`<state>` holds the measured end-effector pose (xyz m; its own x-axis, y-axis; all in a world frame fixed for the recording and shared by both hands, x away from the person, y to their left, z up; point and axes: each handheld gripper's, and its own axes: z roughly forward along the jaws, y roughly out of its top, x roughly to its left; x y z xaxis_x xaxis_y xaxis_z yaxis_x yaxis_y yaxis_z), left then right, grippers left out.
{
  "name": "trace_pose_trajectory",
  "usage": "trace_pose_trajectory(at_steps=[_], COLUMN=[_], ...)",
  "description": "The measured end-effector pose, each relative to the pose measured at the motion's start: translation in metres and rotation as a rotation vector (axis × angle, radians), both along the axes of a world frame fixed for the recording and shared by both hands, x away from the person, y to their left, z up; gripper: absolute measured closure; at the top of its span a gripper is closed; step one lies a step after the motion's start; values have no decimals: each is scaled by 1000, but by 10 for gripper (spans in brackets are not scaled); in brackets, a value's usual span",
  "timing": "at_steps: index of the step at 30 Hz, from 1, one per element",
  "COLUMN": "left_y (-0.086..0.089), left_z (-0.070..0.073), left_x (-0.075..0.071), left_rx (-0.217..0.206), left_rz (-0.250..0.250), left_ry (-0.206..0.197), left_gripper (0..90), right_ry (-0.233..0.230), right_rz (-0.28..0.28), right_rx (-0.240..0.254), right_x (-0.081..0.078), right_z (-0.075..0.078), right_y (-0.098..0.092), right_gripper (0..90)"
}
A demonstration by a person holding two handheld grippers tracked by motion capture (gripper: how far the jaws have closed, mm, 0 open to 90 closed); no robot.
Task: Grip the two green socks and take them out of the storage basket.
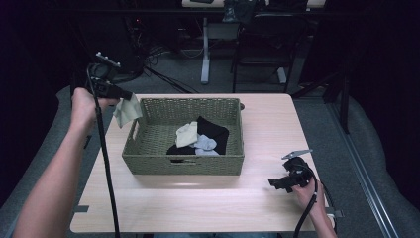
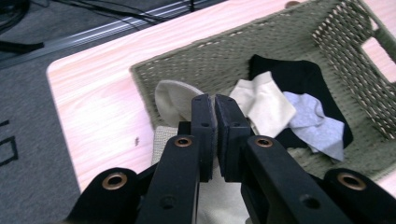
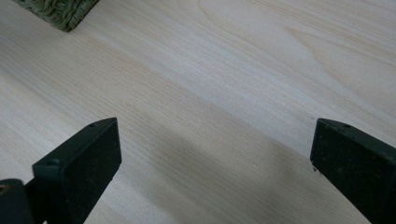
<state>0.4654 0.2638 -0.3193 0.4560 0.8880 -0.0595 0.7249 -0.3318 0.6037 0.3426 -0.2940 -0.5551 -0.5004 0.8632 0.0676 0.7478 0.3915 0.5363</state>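
**Woven basket of socks, one pale sock held above its corner**

Nearest us in the left gripper view, two black jaws of the left gripper (image 2: 215, 105) press together on a cream sock (image 2: 175, 98), whose soft knit cloth bulges above and below them. From the high view we see this gripper (image 1: 130, 96) raised off the table, beside the basket's far left corner, with the cream sock (image 1: 127, 111) hanging limp from it.

We see a rectangular basket (image 1: 148, 130) of olive-green woven fibre in the middle of a pale wood-grain table (image 1: 267, 129). Its walls are ribbed and coarse, with a handle slot cut into the near side. Inside lie a black cloth (image 1: 214, 131), a folded cream sock (image 1: 187, 134) across it, and a light grey sock (image 1: 205, 144) beside that, all touching in a loose heap.

Near the table's front right corner, well apart from the basket, the right gripper (image 1: 273, 182) rests low over the wood. In the right gripper view its flat, matt black jaws stand wide apart over the bare table (image 3: 224, 93), with nothing between them, and a corner of the basket (image 3: 60, 11) shows at upper left.
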Motion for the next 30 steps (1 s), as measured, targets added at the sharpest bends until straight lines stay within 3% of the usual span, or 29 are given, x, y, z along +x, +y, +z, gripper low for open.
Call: trace_pose_trajectory(at_steps=[6,8,13,18,23,24,25,26,30], left_y=[23,30,47,65,72,74,74,76,78], left_z=[-3,-5,-19,-45,-66,-77,-77,-90,-112], left_x=[-2,-3,-1,-1,-3,-3,-3,-4,-4], left_rx=[16,70,77,90,90,85,85,78,67], left_rz=[70,109,161,210,220,225,225,226,228], left_ry=[5,3,21,46,60,73,73,85,119], left_gripper=[869,869,869,869,868,868,868,868,868], right_ry=[-4,0,-1,-7,-3,-6,-6,-3,-2], right_rz=[-7,0,0,-7,-7,-7,-7,-8,-6], right_rx=[12,-1,-2,24,24,25,25,26,25], right_x=[0,0,0,0,0,0,0,0,0], right_z=[0,0,0,-1,-1,-1,-1,-1,-1], right_y=[0,0,0,1,2,2,2,1,2], right_gripper=[12,11,11,11,11,11,11,11,11])
